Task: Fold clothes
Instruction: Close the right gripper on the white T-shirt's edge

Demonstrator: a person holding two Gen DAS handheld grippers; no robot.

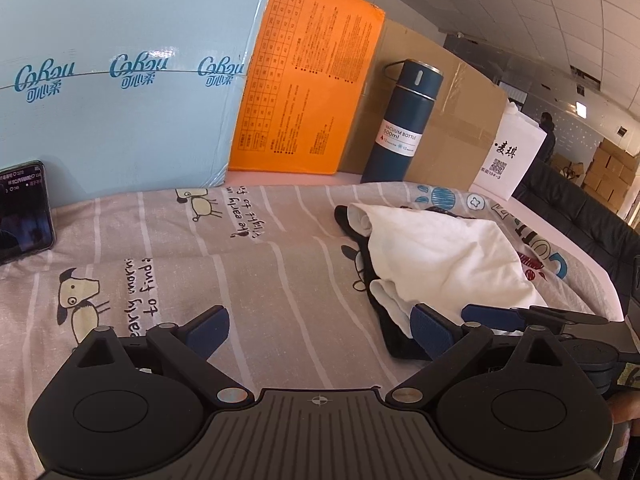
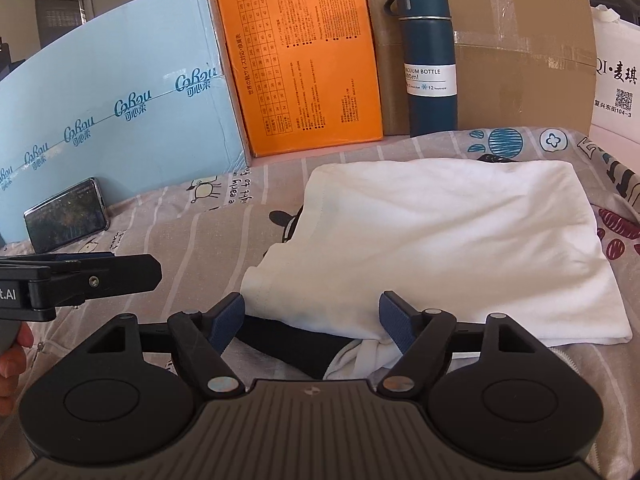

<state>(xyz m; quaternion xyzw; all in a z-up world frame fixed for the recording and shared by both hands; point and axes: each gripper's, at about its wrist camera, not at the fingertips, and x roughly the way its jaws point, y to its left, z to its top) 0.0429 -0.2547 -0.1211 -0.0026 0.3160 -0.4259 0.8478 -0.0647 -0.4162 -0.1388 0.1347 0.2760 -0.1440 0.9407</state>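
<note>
A glossy dark phone [image 2: 66, 214] leans against the pale blue box [image 2: 120, 120], up and to the left of the right gripper [image 2: 312, 322]. Next along the back stand a smooth orange box [image 2: 304, 60] covered in fine print, a brown cardboard box [image 2: 520, 60] with tape strips, a round dark blue bottle [image 2: 428, 56] with a white label in front of the cardboard, and a white bag [image 2: 616, 80] with black characters. Whether the boxes and bottle hold anything cannot be told. All sit on a striped cotton sheet [image 1: 240, 272] printed with cartoon dogs. The left gripper [image 1: 320, 330] hovers over bare sheet, its blue ribbed pads [image 1: 430, 330] spread wide with nothing between them; a hand [image 2: 10, 360] grips its handle at the left edge of the right view. The shirt [image 2: 440, 248], soft white fabric folded into a rough rectangle with a stitched hem, lies straight ahead of the right gripper and just right of the left one, over a dark garment [image 2: 288, 348] that shows beneath its near edge. The right gripper's jaws stand apart either side of that near edge; the right pad touches bunched white cloth, the left is clear, so nothing is clamped.
</note>
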